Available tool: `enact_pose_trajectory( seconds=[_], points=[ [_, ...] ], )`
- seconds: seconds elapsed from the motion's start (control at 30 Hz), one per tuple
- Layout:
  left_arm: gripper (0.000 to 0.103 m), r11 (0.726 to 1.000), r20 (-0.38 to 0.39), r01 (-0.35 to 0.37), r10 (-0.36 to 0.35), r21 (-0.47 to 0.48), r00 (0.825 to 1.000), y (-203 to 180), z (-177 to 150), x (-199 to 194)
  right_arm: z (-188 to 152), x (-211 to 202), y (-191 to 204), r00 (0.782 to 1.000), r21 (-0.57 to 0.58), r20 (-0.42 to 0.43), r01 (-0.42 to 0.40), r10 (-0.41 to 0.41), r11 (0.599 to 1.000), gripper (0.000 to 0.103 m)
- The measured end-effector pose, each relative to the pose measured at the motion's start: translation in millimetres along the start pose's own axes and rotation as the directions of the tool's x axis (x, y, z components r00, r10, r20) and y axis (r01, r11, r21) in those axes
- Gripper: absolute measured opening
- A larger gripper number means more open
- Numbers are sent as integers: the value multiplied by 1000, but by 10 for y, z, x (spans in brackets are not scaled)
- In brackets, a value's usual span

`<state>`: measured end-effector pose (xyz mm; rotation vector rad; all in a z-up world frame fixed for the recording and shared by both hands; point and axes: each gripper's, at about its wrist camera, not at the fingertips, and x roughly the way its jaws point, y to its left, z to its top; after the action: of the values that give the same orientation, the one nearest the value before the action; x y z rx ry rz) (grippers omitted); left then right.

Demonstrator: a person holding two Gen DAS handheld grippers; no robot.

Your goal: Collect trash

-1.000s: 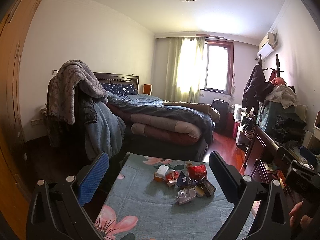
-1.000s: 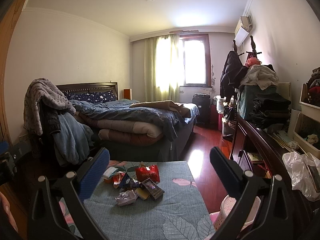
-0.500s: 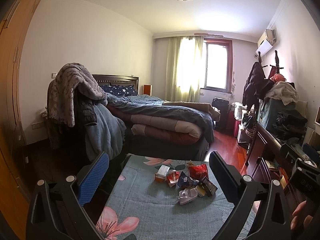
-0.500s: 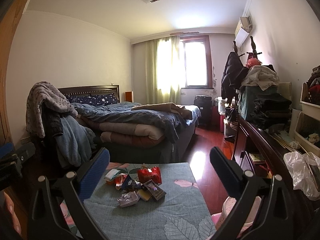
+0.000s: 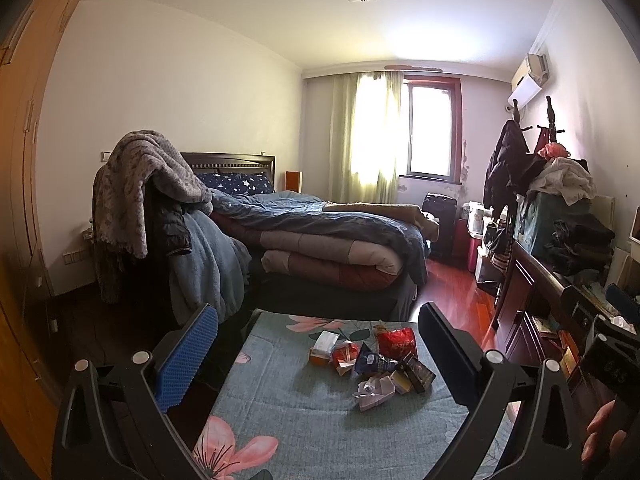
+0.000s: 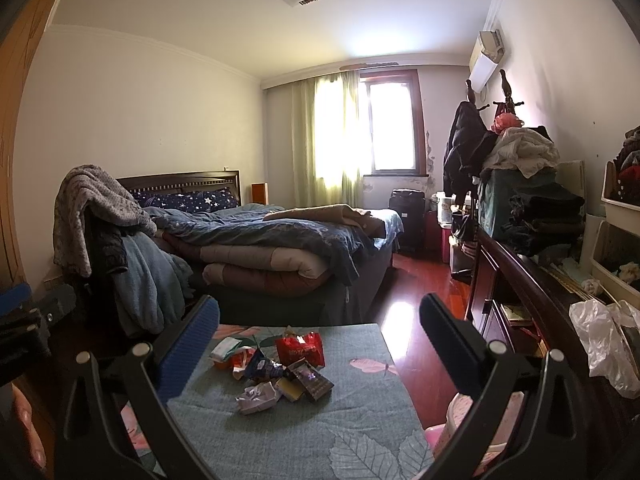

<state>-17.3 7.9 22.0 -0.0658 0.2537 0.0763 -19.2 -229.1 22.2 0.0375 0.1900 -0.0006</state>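
Red packet (image 6: pixel 299 347): white lettering, too blurred to read.
Right gripper body (image 5: pixel 612 368): faint digits, unclear.
Other wrappers (image 5: pixel 376 364): print illegible.

An unmade bed (image 5: pixel 328 236) fills the room, with a sunlit window (image 5: pixel 430 132) and cluttered dresser (image 6: pixel 520 280) beyond.

Your daylight source is the window (image 5: pixel 430 132), blown out with its curtain (image 6: pixel 332 136); glare on the floor (image 6: pixel 400 312), dim foreground, sharp focus, fisheye-bent dark corners.

Floral-clothed table (image 5: pixel 280 408) bears clustered wrappers (image 5: pixel 372 364).
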Motion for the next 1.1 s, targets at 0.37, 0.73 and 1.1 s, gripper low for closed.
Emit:
enact_pose_trajectory(
  seconds=[0.37, 0.73, 1.1],
  points=[
    [100, 999, -186, 34, -38, -26, 982, 66, -506, 906, -401, 524, -41, 991, -2, -134, -22, 21, 1000, 100],
    [100, 1000, -453, -1, 8, 17, 892, 1, -1262, 2648, -1158, 1731, 14, 939, 11, -337, -62, 63, 998, 100],
    [99, 999, -526, -18, 42, 51, 850, -122, -1434, 3954, -1423, 2418, 61, 916, -1, -390, -101, 92, 995, 100]
  ],
)
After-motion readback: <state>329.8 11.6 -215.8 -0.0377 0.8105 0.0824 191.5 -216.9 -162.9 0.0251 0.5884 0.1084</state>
